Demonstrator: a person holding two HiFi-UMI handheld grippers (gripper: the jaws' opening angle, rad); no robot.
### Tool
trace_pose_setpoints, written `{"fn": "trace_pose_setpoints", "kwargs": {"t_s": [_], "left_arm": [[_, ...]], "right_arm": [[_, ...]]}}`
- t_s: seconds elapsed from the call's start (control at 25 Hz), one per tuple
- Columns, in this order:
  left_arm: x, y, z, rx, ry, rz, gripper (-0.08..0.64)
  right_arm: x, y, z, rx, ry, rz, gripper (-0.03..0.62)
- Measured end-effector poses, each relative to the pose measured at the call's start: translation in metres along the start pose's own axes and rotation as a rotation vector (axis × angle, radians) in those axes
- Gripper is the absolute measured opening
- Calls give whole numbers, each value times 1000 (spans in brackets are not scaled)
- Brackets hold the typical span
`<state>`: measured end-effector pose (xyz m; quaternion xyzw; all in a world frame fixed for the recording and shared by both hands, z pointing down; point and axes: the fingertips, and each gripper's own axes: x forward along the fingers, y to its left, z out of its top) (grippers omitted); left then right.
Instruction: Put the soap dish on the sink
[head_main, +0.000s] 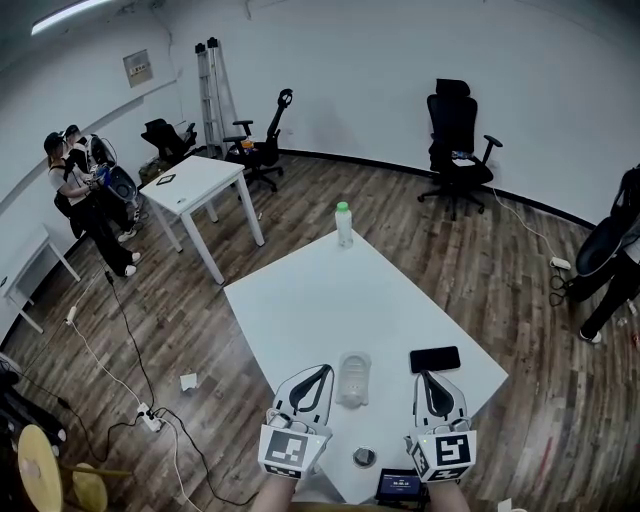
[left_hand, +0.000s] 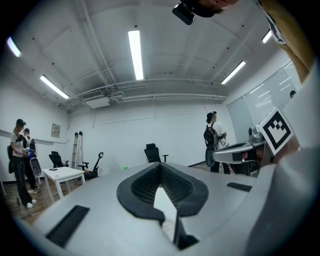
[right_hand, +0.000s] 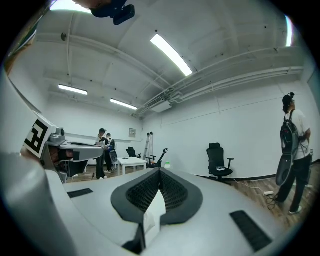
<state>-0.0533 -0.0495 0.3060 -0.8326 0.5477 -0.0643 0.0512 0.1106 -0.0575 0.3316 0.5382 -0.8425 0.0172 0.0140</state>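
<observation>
Dish (head_main: 354, 378) lies on the surface (head_main: 300, 310) between the two grippers. It's just right of the left gripper (head_main: 323, 371) and left of the right gripper (head_main: 424, 376), roughly level with the tips. Neither touches it. It's clear plastic; can't make out finer detail.

Both jaws are pressed together with nothing in them.

Counts:
- 1 dish
- 1 phone (head_main: 434, 358), just past the right tips
- 1 bottle (head_main: 343, 223), far ahead of both jaws at the surface's far corner
- 1 small round item (head_main: 364, 457), behind the jaws between the marker cubes
- 1 screen device (head_main: 400, 487), at the near edge by the right cube
- 3 people: a pair (head_main: 75, 175) far left, one (head_main: 612, 250) far right

Only the head view shows the dish, phone, round item and screen device. Both gripper views look level over the closed jaws at the walls, office chair (right_hand: 218, 160) and ceiling lights (left_hand: 135, 52). The left gripper view catches the right cube (left_hand: 276, 129) at its right edge. The right gripper view catches the left cube (right_hand: 37, 136) at its left edge.
</observation>
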Motion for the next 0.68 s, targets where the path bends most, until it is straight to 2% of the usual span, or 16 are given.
{"fn": "trace_pose_setpoints", "kwargs": {"t_s": [0.28,0.4,0.68], "left_arm": [[5,7,-2,-11,-11,21,6],[7,11,-2,17,1,19,6],[8,27,-5,-21,-18,51,6]], "right_arm": [[5,-5,0,-14,-1,-20,8],[7,-7,0,-16,-1,-32,8],[14,-5,0,-16,2,-37,8]]}}
